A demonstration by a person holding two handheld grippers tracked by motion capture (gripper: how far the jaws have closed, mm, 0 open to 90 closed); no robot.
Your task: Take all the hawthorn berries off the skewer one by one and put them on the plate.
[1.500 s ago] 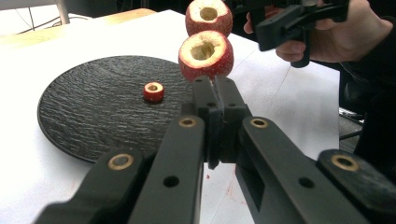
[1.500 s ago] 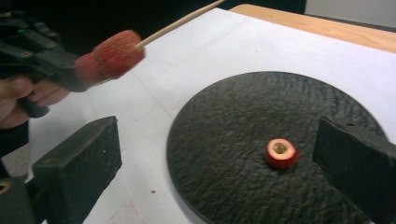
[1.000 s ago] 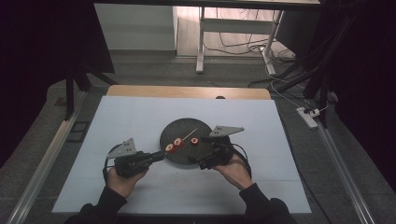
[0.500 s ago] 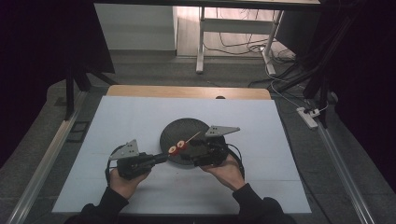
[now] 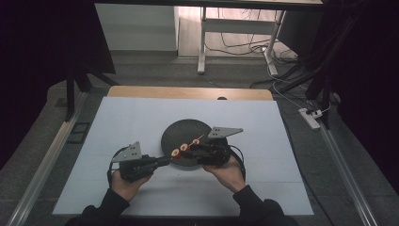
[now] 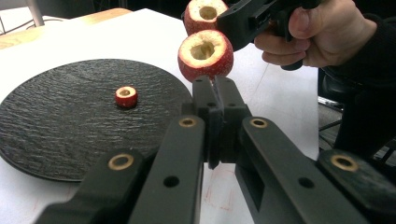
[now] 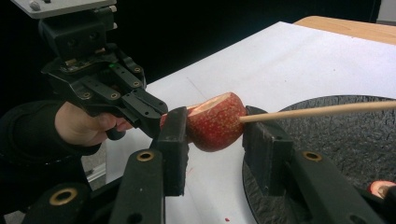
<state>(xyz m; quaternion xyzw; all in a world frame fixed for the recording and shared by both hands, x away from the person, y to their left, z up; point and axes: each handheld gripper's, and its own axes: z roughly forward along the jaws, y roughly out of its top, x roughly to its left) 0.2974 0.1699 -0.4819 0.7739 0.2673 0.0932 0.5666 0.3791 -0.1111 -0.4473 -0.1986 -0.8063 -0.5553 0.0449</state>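
Observation:
A black slate plate (image 5: pixel 187 133) lies mid-table with a small red fruit ring (image 6: pixel 126 96) on it. My right gripper (image 7: pixel 215 127) is shut on a hollowed red fruit (image 7: pixel 215 122) that a wooden skewer (image 7: pixel 317 110) enters from the plate side. It hovers over the plate's near-left rim (image 5: pixel 190 149). A second hollowed fruit (image 6: pixel 204 52) hangs just in front of the first. My left gripper (image 6: pixel 215 93) is shut, its tips right under this fruit. I cannot tell whether they pinch anything. In the high view the left gripper (image 5: pixel 163 161) points right at the fruits (image 5: pixel 177 152).
A white sheet (image 5: pixel 117 122) covers the table, with a wooden strip (image 5: pixel 188 92) at its far edge. Metal rails (image 5: pixel 51 155) run along both sides. Desk legs and cables (image 5: pixel 282 56) stand on the floor beyond.
The right gripper has carried the skewered fruit left and nearer, toward the plate's near-left rim. The two fruits now sit closer together, and the left gripper's tips have closed in on them.

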